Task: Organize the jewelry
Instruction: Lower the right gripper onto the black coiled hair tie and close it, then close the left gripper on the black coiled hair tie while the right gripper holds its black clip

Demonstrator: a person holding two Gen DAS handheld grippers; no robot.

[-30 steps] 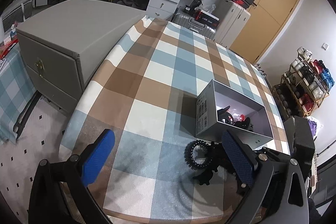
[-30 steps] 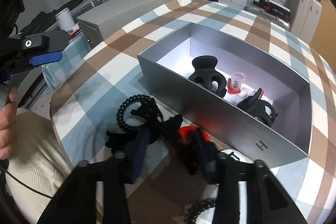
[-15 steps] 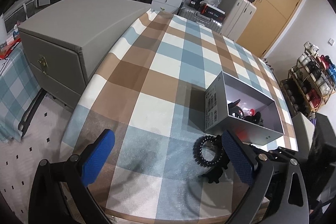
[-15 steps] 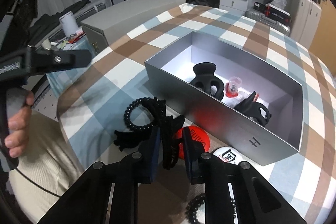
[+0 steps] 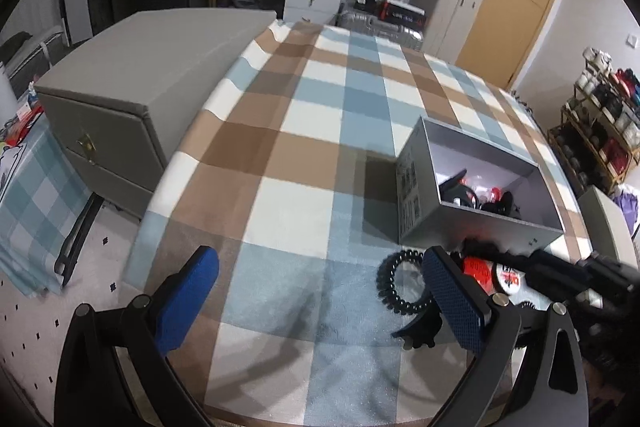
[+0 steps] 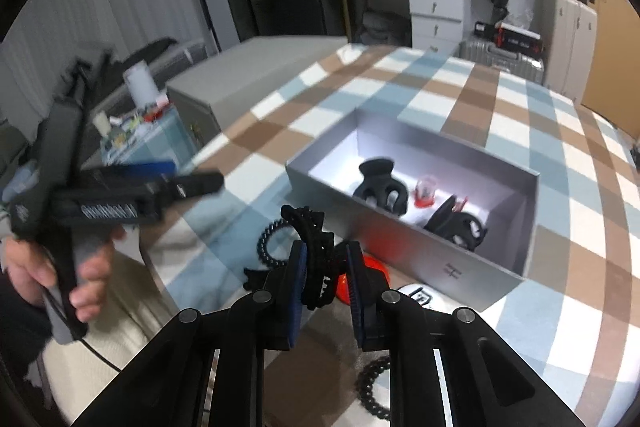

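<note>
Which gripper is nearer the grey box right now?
Right. The right gripper, shut on a black hair claw, sits just in front of the grey box. The left gripper hangs open farther out over the tablecloth.

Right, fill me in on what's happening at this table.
A person is tidying hair accessories into a grey box on the checked tablecloth. The right gripper is shut on a black claw clip, raised off the cloth just in front of the box. The left gripper is open and holds nothing. Two black clips already lie in the box. A black spiral hair tie and a red disc are still on the cloth.
</note>
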